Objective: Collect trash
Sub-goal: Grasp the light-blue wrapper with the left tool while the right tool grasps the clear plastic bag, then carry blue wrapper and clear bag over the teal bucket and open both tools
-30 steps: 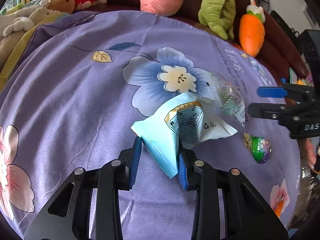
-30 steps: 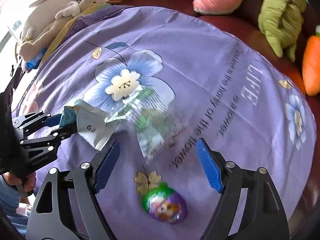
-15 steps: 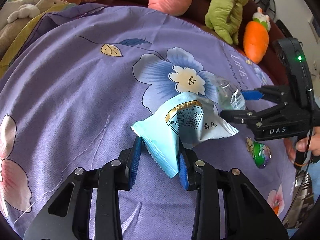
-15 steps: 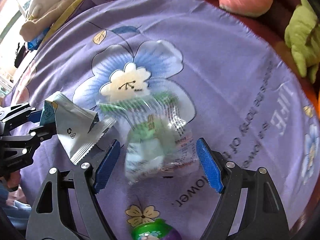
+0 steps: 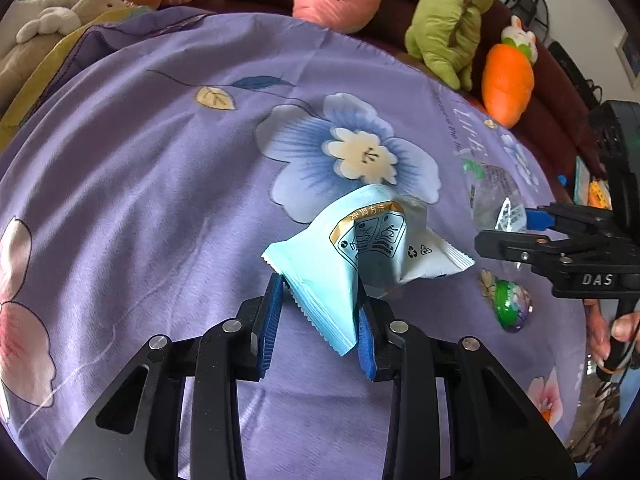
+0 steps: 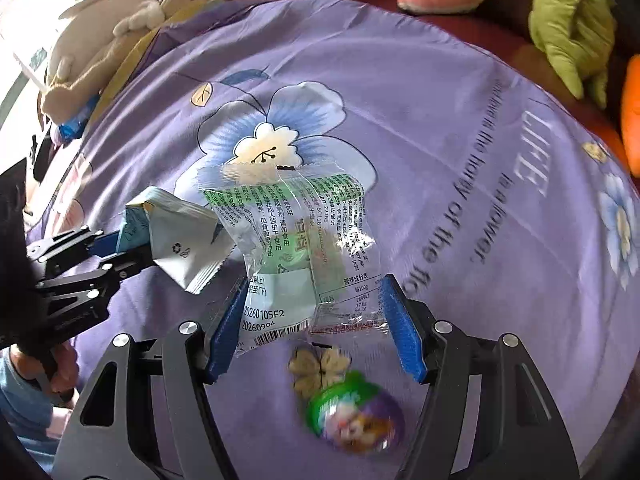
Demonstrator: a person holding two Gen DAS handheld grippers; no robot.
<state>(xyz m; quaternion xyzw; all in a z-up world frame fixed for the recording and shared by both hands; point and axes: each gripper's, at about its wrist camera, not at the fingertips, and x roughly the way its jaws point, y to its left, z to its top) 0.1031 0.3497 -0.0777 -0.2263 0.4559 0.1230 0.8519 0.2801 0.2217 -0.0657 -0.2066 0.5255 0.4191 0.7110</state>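
The left gripper (image 5: 318, 320) is clamped on a light blue packet (image 5: 360, 256), holding it above the purple flowered cloth (image 5: 140, 200). The right gripper (image 6: 316, 324) has just been closing; a clear wrapper (image 6: 296, 248) lies between its blue pads, which do not yet press it. A small egg-shaped toy (image 6: 356, 420) lies near the cloth's near edge.

The right gripper (image 6: 316, 320) has come down over the clear wrapper (image 6: 296, 248), now at lower centre between its jaws, which have just been closing.
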